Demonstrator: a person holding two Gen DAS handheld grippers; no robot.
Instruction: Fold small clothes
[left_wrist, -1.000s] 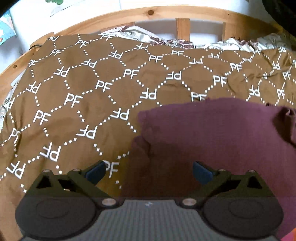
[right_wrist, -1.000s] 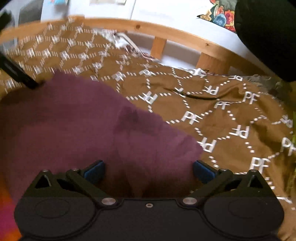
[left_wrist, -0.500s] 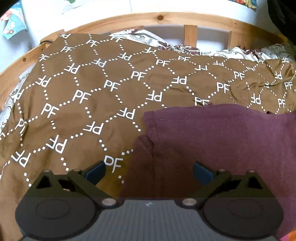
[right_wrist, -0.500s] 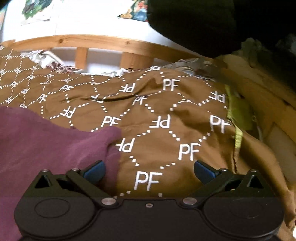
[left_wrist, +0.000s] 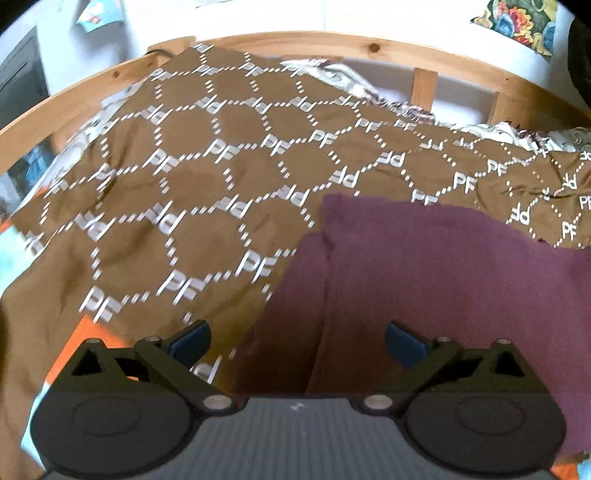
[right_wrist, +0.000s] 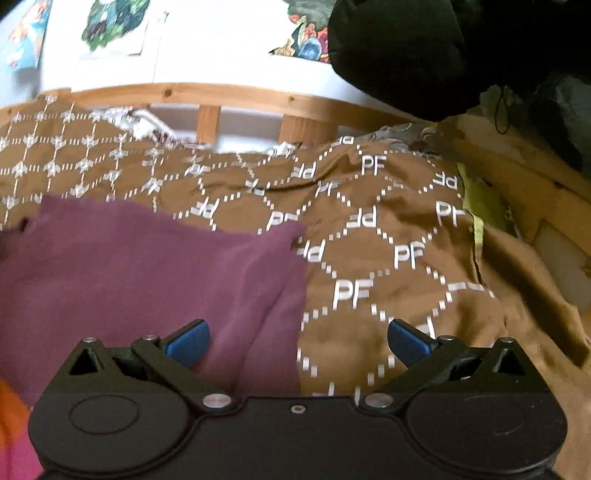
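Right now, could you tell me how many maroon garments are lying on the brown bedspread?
1: the maroon garment lies flat on the brown bedspread, ahead of both open tongs; nothing shows whether others lie out of view.

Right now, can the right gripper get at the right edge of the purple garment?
Probably yes. The right gripper has its jaws wide open with the purple garment edge between them, lying on the brown blanket; nothing blocks it.
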